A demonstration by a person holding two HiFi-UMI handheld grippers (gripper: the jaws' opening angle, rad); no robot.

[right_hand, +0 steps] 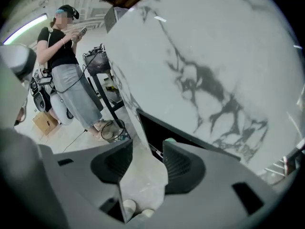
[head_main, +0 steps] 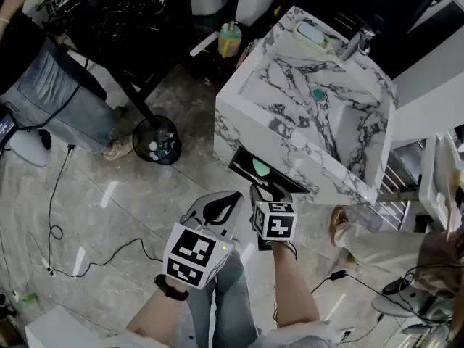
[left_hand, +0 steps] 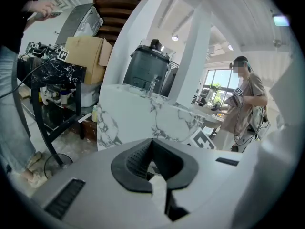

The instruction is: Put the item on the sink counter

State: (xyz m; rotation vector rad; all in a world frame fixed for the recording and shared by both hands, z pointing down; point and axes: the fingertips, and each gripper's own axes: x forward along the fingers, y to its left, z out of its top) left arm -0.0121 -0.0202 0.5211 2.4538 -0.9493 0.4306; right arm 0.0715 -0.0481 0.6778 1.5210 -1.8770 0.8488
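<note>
In the dark niche (head_main: 241, 162) under the marble sink (head_main: 243, 125), centre frame, a small pale-green item (head_main: 259, 168) sits, probably light and slick, best pinched across its sides; right gripper (right_hand: 147, 149) part-open, empty; left gripper (left_hand: 152, 149) closed, empty.

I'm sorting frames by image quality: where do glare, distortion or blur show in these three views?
Head view: sharp, rather dim, with pale glare streaks on the glossy floor. Left gripper view: strong fisheye bending, dark corners, the window blown out. Right gripper view: same bending and dark corners; the marble sink wall looms close and looks soft.
</note>
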